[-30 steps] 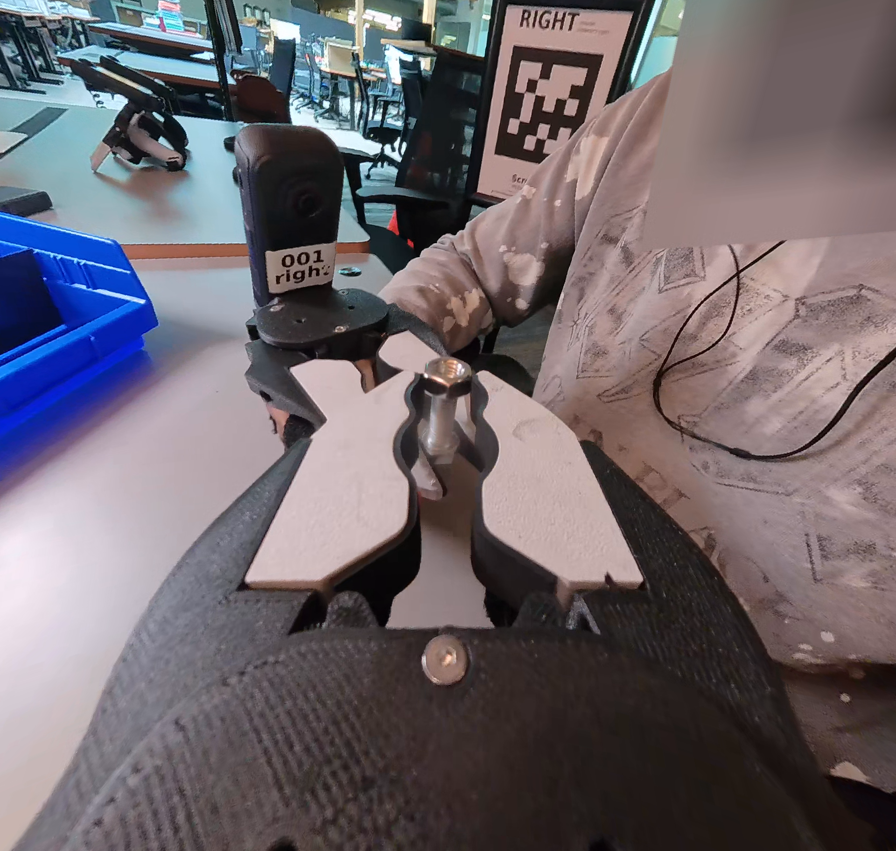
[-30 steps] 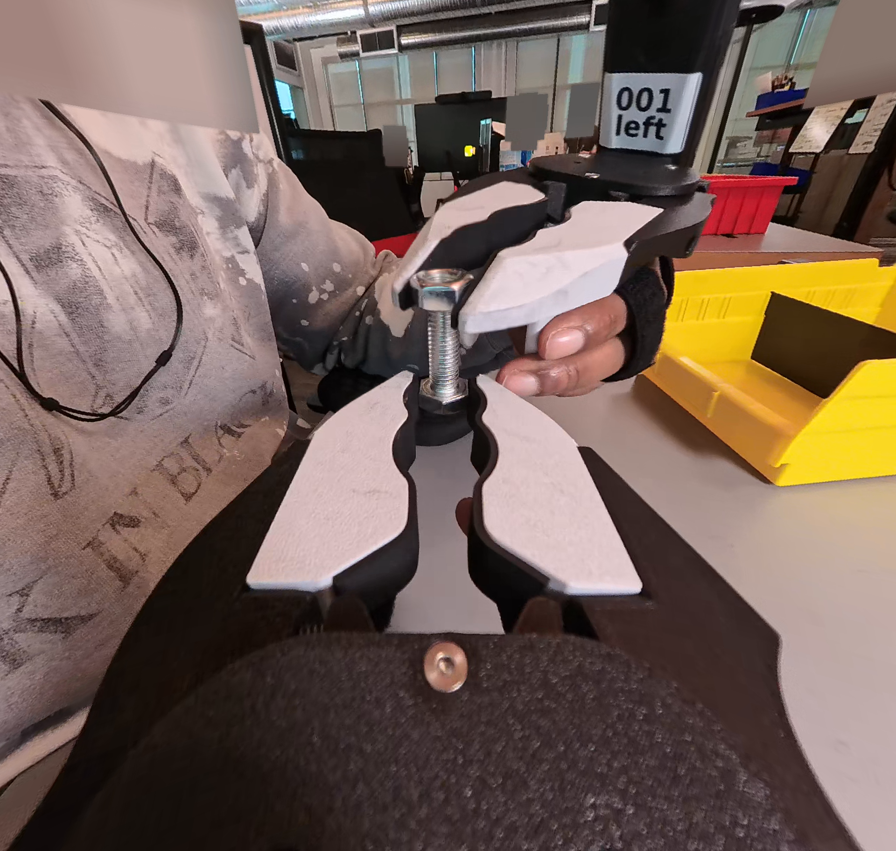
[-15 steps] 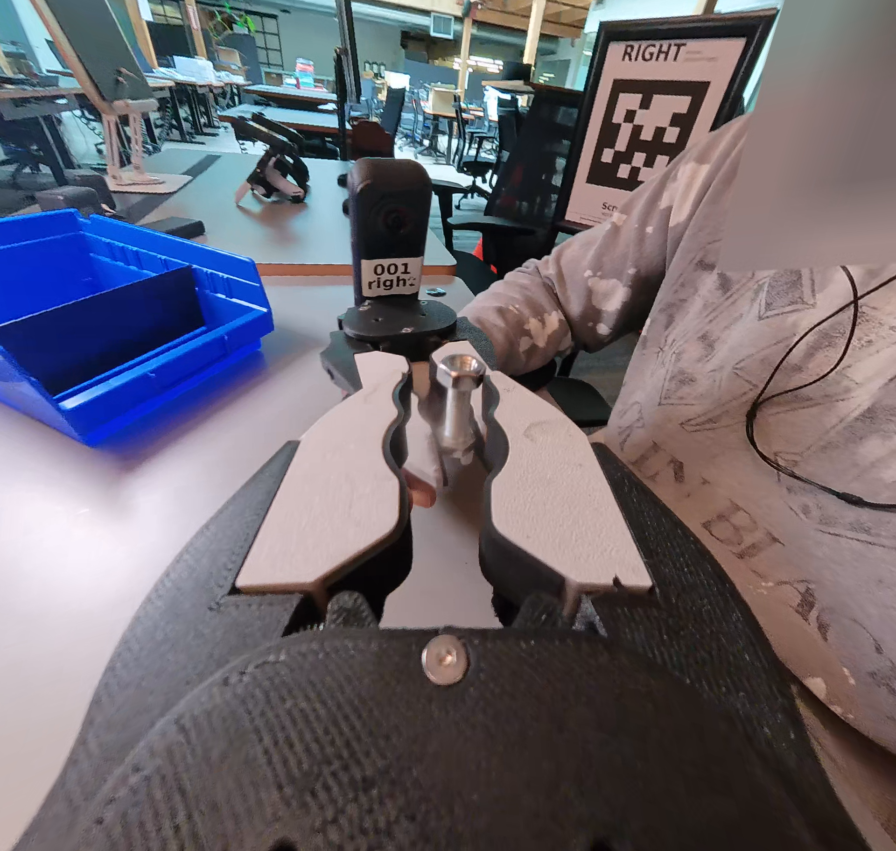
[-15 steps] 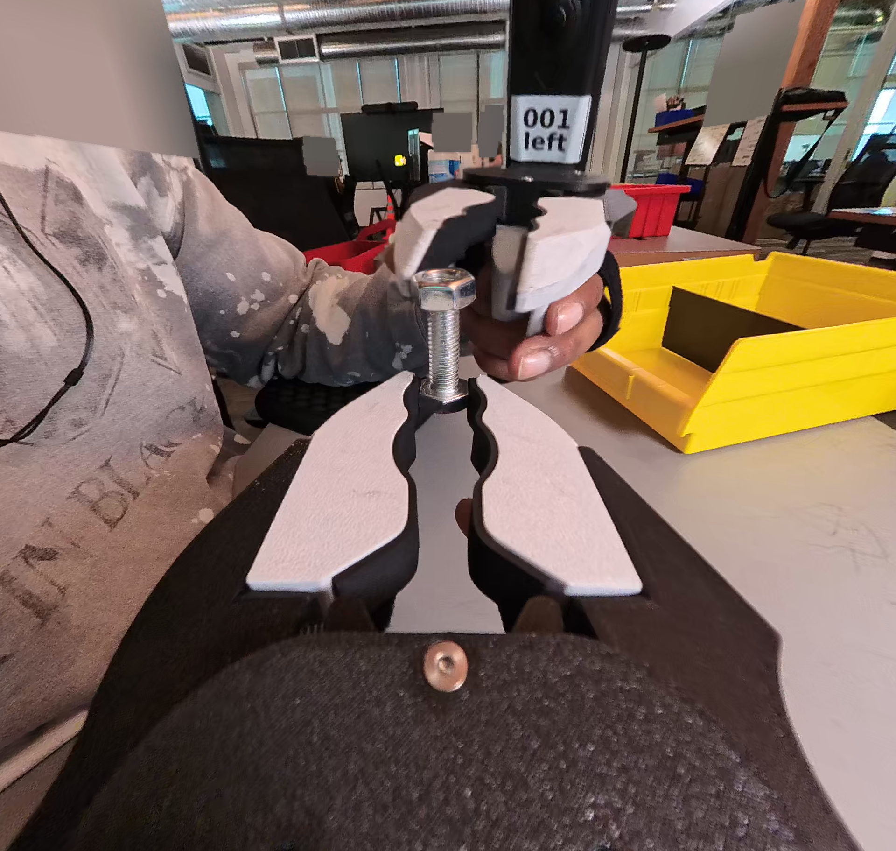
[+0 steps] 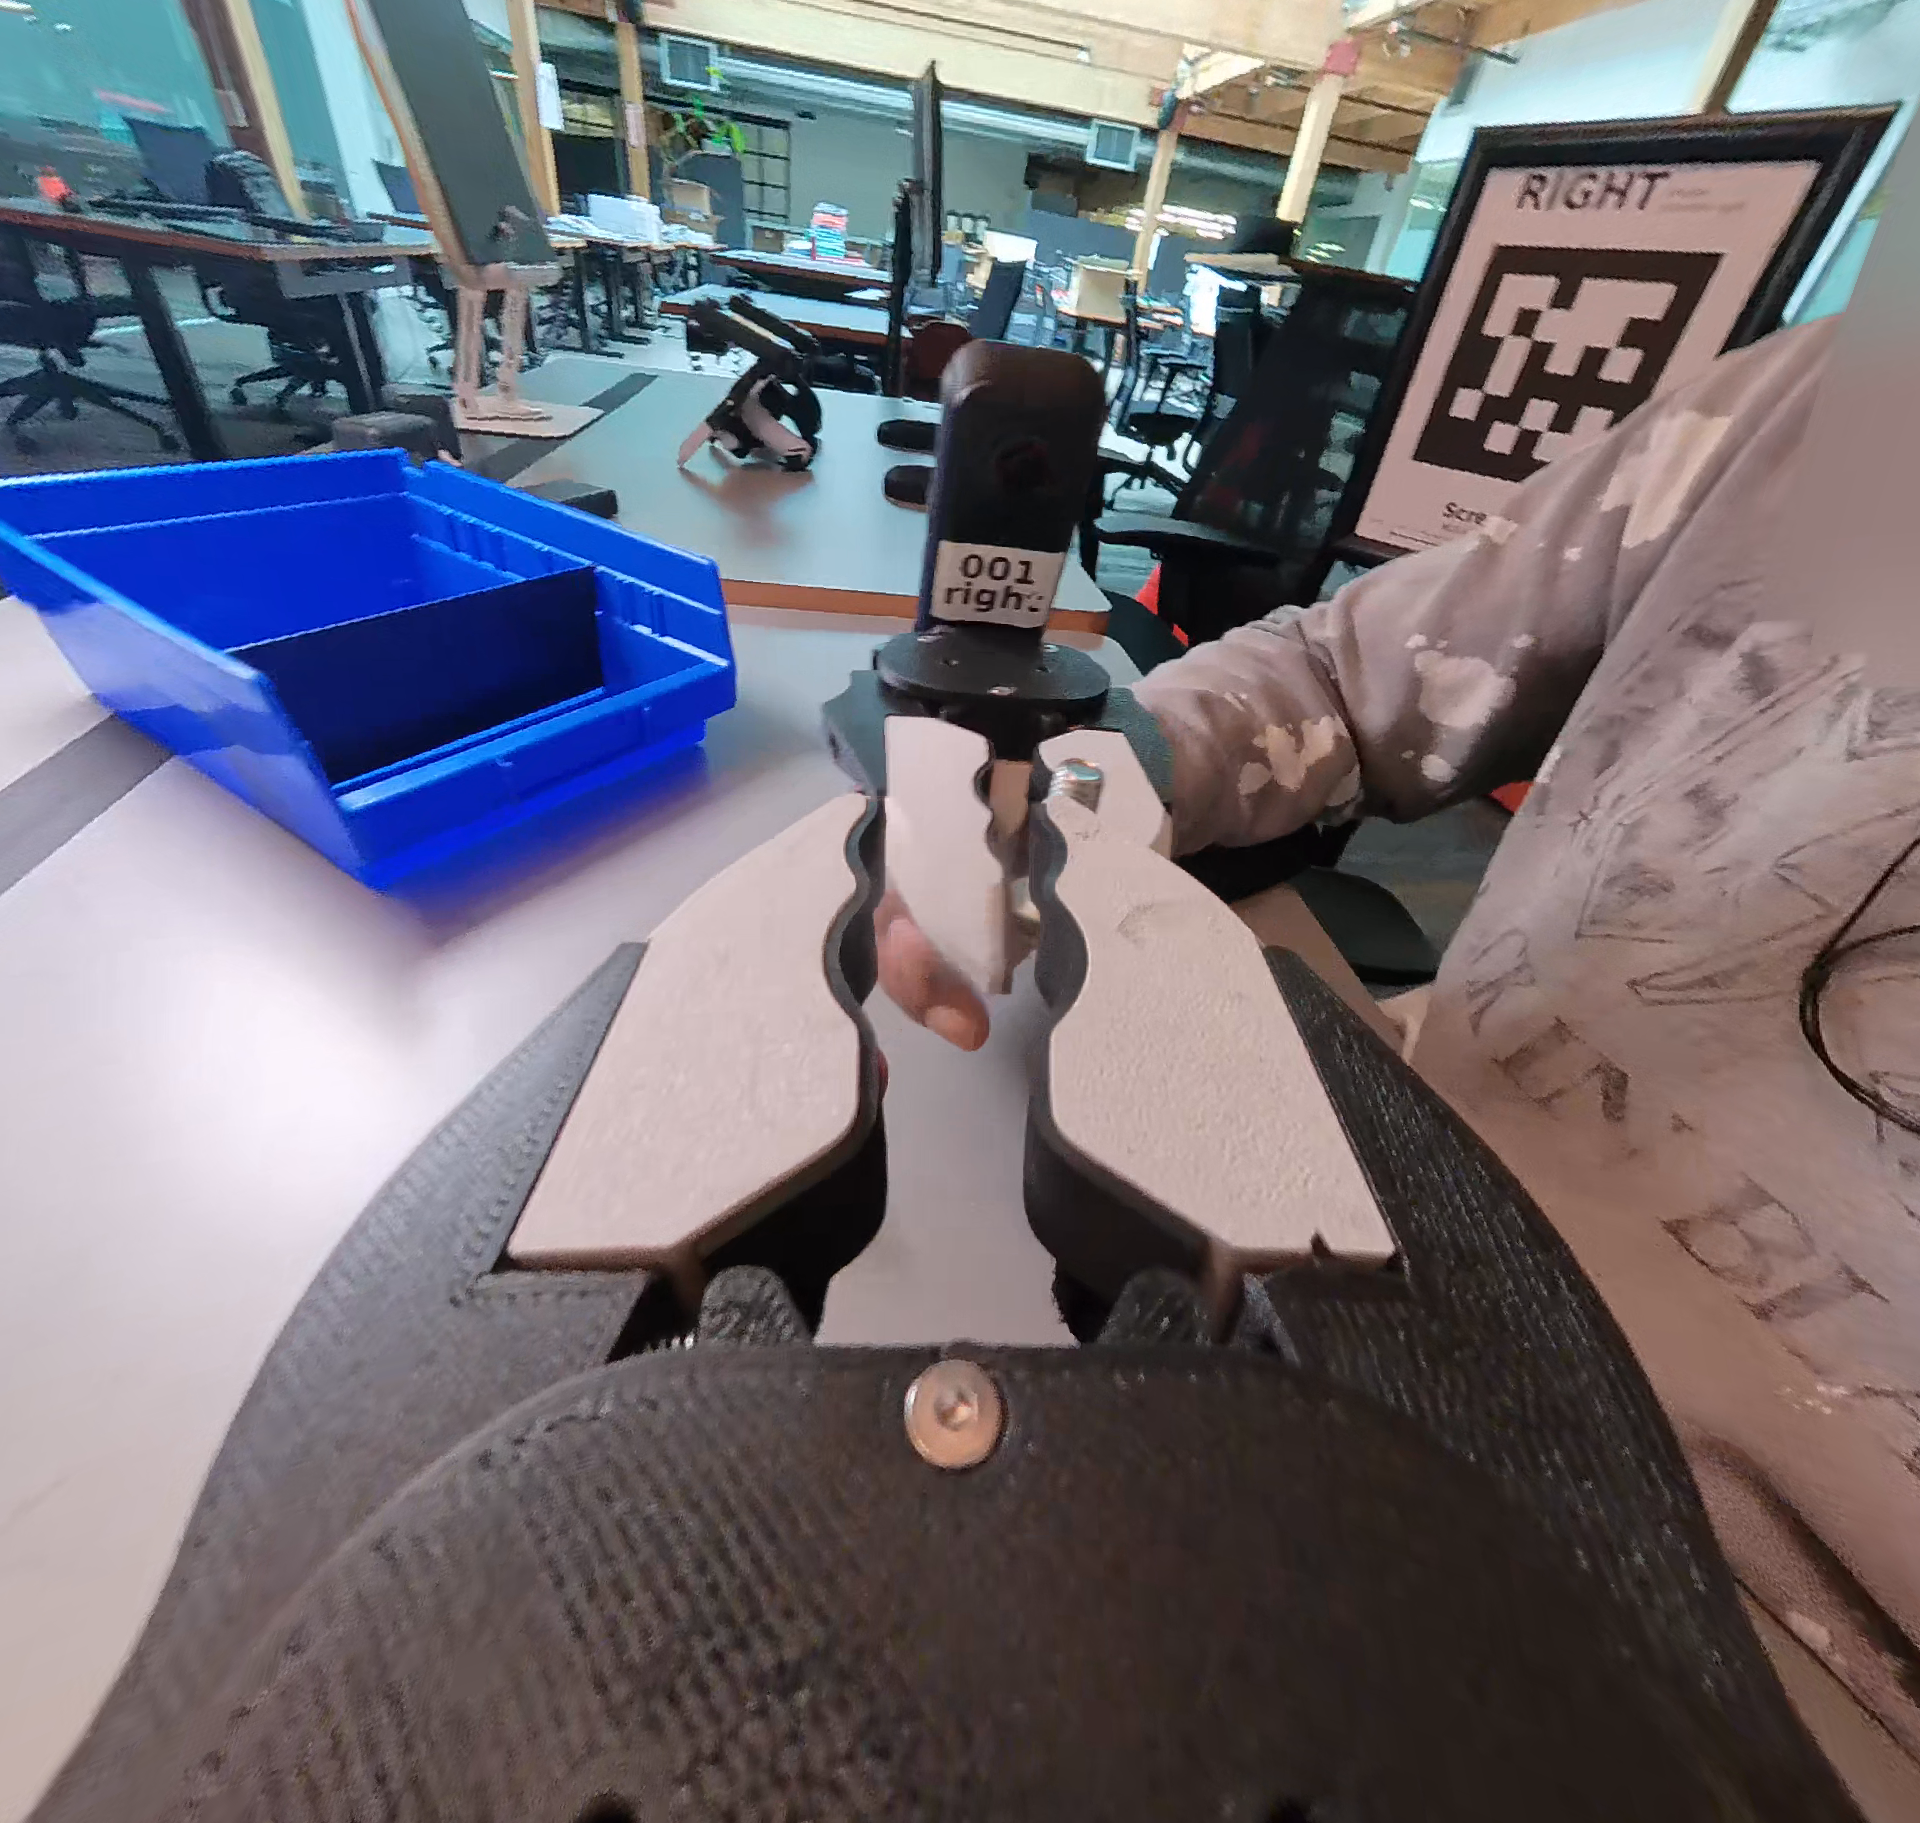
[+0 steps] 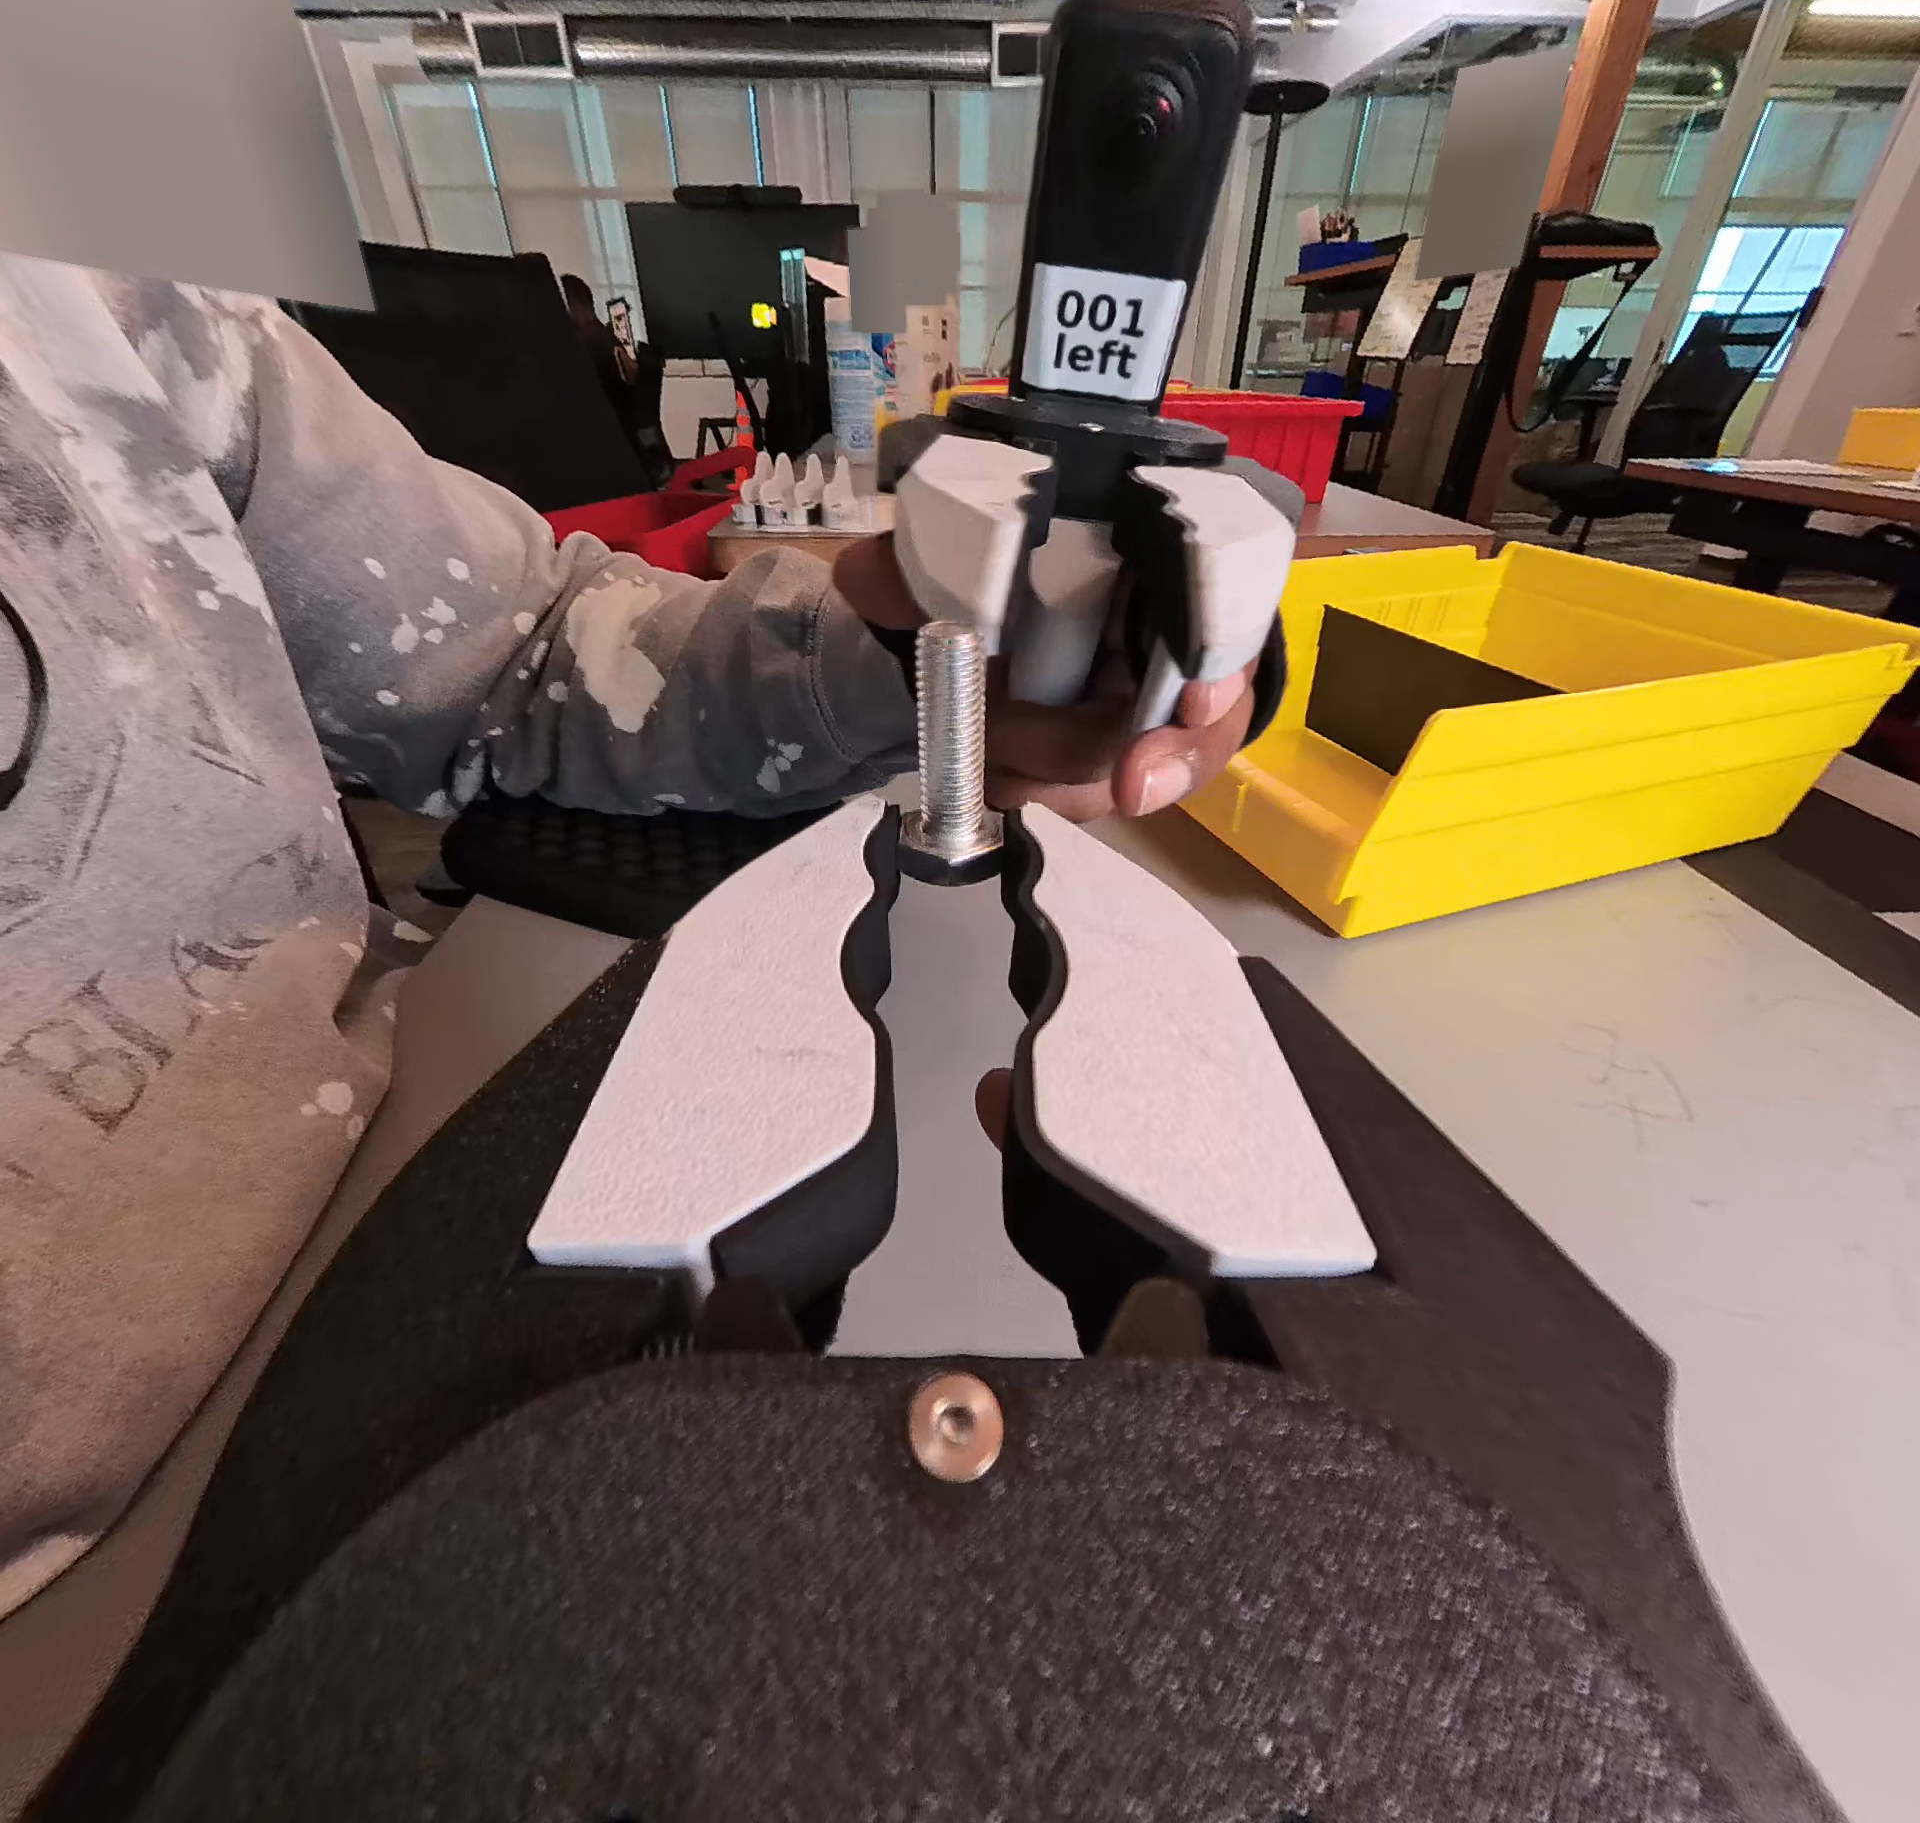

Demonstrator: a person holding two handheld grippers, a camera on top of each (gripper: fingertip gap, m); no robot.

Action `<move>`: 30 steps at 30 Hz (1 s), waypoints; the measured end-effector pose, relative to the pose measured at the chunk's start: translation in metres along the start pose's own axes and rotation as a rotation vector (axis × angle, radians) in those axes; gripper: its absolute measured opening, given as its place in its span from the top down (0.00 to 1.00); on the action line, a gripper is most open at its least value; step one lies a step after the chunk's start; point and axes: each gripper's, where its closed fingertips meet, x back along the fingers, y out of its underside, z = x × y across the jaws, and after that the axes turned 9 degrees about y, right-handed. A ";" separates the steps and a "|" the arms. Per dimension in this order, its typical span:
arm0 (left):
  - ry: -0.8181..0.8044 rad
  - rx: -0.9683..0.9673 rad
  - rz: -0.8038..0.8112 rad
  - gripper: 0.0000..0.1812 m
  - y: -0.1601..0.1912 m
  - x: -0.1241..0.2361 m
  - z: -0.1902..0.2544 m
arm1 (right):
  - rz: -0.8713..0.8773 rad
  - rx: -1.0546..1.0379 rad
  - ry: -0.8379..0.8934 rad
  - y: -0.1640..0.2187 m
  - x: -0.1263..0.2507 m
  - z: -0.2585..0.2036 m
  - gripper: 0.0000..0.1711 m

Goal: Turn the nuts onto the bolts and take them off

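My right gripper point(image 6: 948, 843) is shut on the hex head of a silver bolt point(image 6: 948, 724). The bolt stands upright with its bare threaded end on top, and no nut shows on it. My left gripper point(image 6: 1101, 698) hangs just behind and to the right of the bolt, fingers pointing down. In the left wrist view its jaws point(image 5: 956, 817) stand about a nut's width apart with nothing seen between them. Through that gap I see the right gripper point(image 5: 1013, 869), and the bolt's end point(image 5: 1081, 781) shows above my right fingertip. No nut is in view.
A blue bin point(image 5: 343, 630) stands on the grey table point(image 5: 208, 1046) to one side and a yellow bin point(image 6: 1558, 734) to the other. A red bin point(image 6: 1278, 433) sits behind. A framed marker sign point(image 5: 1590, 339) and the person's sleeve point(image 6: 582, 651) are close by. Across from one pair of fingers to the other is roughly 4 centimeters.
The nut that sat on top of the bolt is gone, leaving the thread end bare. The left gripper has drawn away from the bolt. The right gripper keeps its hold.
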 end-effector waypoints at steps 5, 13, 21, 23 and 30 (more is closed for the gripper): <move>-0.118 0.040 0.034 0.86 0.000 0.017 -0.025 | 0.031 0.010 0.022 -0.010 0.008 0.009 0.89; -0.261 0.080 0.015 0.86 0.015 0.026 -0.053 | 0.078 0.023 0.136 -0.026 0.033 0.043 0.89; -0.259 0.072 -0.062 0.86 0.031 0.016 -0.053 | 0.133 0.013 0.327 -0.039 0.065 0.086 0.89; -0.232 0.065 -0.099 0.86 0.037 0.009 -0.048 | 0.133 0.010 0.346 -0.038 0.067 0.090 0.89; -0.027 0.025 -0.322 0.85 0.085 -0.038 -0.009 | 0.122 0.002 0.385 -0.033 0.068 0.098 0.89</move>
